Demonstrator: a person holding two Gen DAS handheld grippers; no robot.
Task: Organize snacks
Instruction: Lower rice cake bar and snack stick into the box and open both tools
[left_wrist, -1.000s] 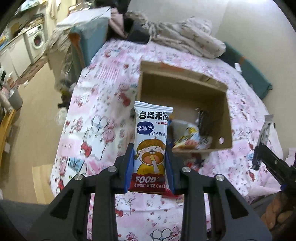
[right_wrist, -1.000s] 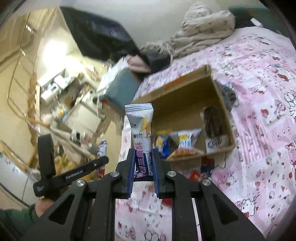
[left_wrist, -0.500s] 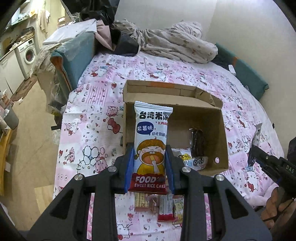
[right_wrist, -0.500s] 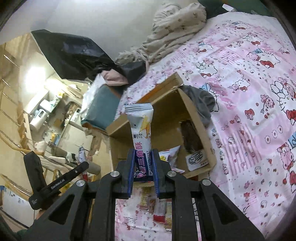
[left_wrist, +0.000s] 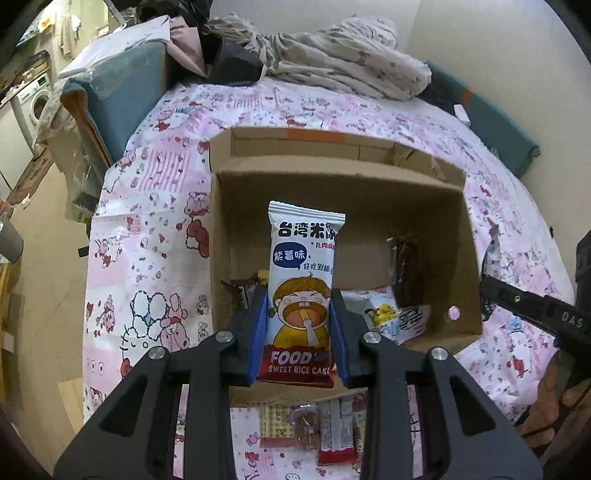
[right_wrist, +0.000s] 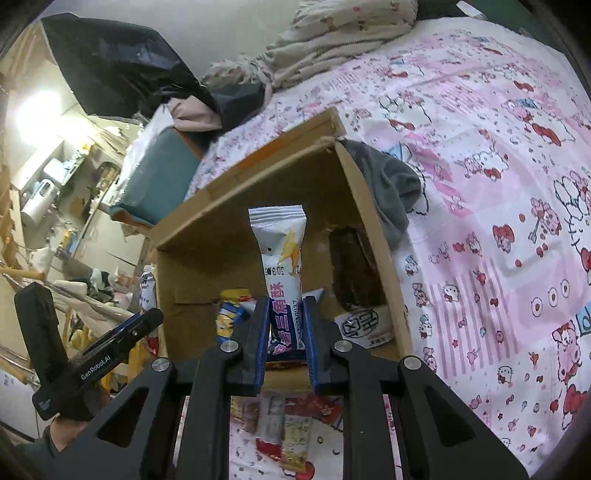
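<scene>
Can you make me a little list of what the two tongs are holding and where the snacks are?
left tongs: shut on sweet rice cake packet
right tongs: shut on white snack packet
cardboard box: open, on the pink bedsheet, some snacks inside
loose snacks: on the sheet in front of the box

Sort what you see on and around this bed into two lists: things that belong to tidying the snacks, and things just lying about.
Part of the job:
- sweet rice cake packet, in the left gripper
- white snack bar, in the right gripper
- cardboard box
- loose snacks on the bedsheet

Lying about:
- crumpled quilt
- grey cloth beside the box
- washing machine
</scene>
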